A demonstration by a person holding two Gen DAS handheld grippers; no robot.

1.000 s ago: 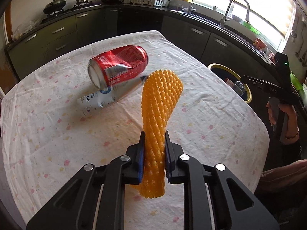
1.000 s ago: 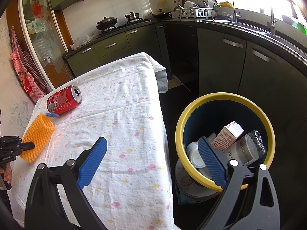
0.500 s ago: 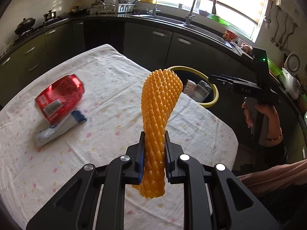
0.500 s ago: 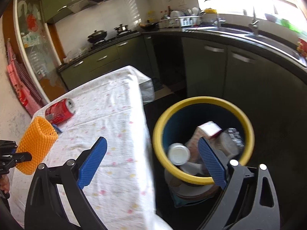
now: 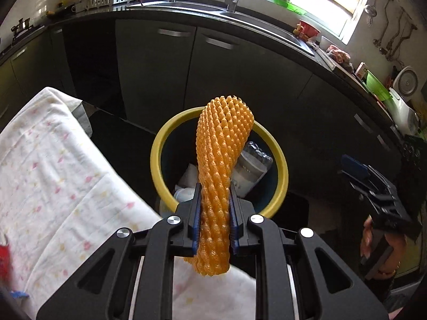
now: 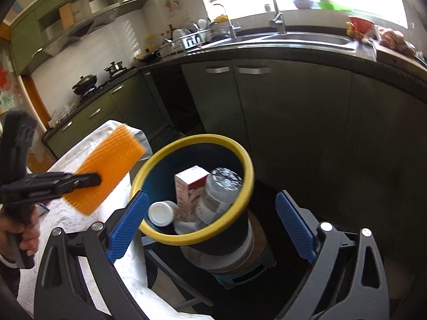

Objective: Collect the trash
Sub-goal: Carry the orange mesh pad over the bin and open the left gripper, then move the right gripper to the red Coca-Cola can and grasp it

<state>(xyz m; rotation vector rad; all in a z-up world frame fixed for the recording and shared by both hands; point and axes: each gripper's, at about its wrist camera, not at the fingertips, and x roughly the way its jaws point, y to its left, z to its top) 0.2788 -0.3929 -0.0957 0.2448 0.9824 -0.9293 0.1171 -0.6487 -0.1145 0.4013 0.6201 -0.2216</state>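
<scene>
My left gripper [image 5: 213, 213] is shut on an orange foam fruit net [image 5: 221, 160], held upright in the air at the table's edge, in front of the yellow-rimmed trash bin [image 5: 160, 144]. In the right wrist view the net [image 6: 106, 170] hangs left of the bin [image 6: 248, 165], which holds a carton [image 6: 186, 186], a plastic bottle [image 6: 218, 192] and a white lid [image 6: 161, 213]. My right gripper [image 6: 210, 224] is open and empty, hovering above the bin's near side. A red can [image 5: 3, 261] shows only as a sliver at the left edge.
The table with a white patterned cloth [image 5: 53, 173] lies to the left of the bin. Dark kitchen cabinets [image 5: 226, 66] and a counter with a sink [image 6: 293, 37] run behind it. The bin stands on a low stool [image 6: 240, 269].
My left gripper has swung right with the net, from over the table to the bin's edge. The can and bottle have left the view. My right gripper has shifted closer over the bin.
</scene>
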